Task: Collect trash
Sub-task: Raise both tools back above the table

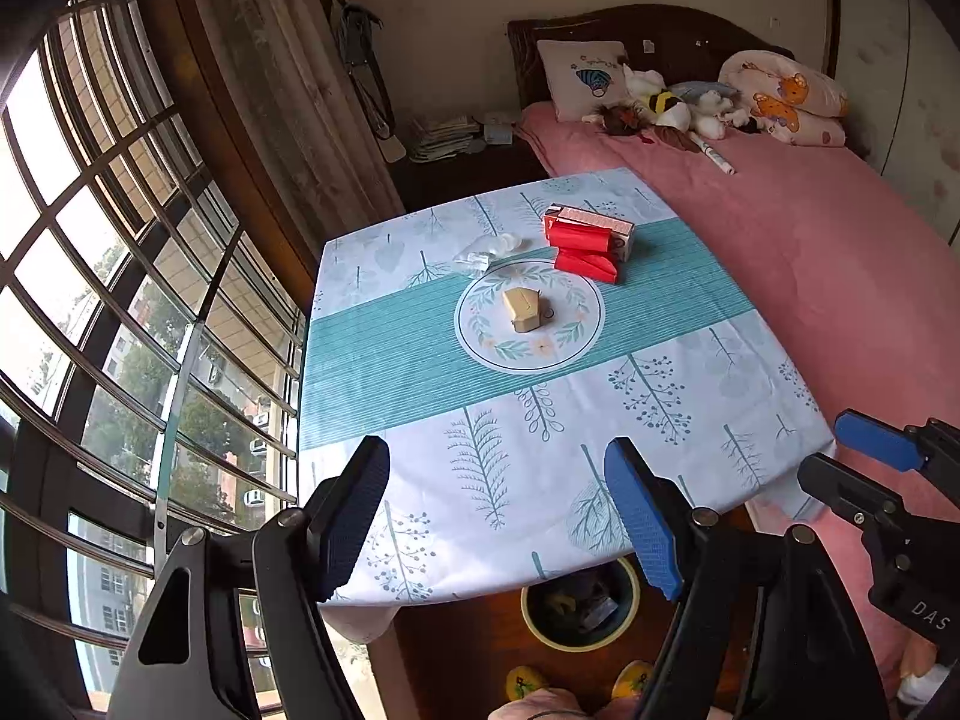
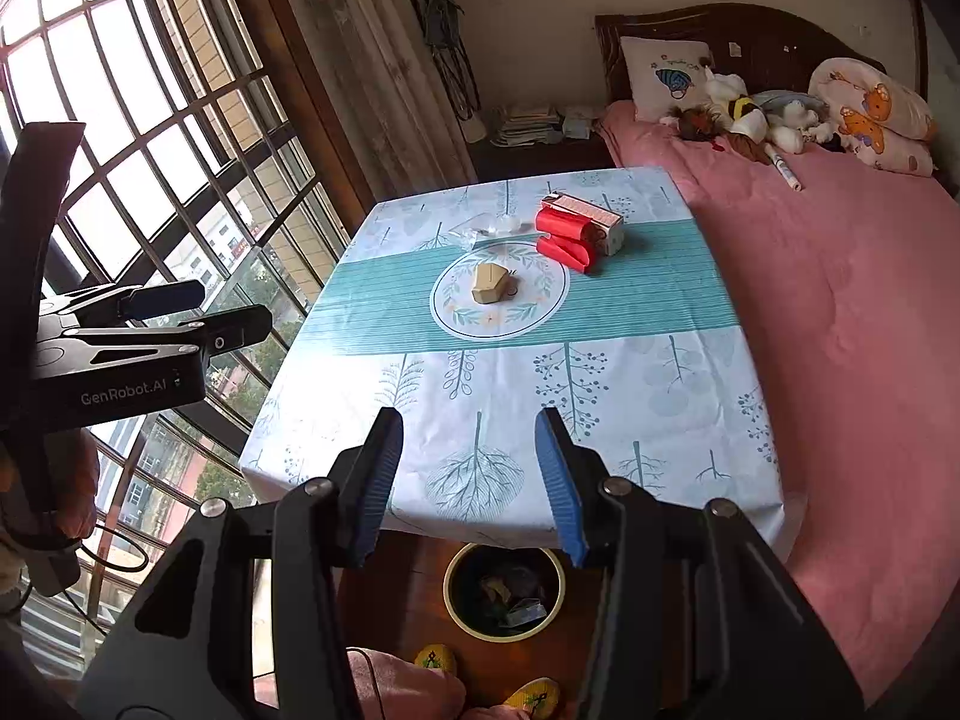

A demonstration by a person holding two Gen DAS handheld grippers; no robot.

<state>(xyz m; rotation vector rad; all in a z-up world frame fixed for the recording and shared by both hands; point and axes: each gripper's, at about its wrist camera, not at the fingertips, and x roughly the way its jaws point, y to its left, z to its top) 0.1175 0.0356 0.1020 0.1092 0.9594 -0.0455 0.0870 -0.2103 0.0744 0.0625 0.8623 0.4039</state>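
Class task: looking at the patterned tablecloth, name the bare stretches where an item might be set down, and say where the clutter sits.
Free: the near half of the tablecloth, from the teal band to the front edge, and both side margins. Crowded: the far middle, with the tan box, red cartons and clear plastic wrapper.

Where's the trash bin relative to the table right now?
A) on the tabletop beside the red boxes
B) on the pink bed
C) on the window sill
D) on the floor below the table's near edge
D: the round bin stands on the wooden floor just under the near edge of the table, with some rubbish already inside, while the red boxes lie up on the tabletop.
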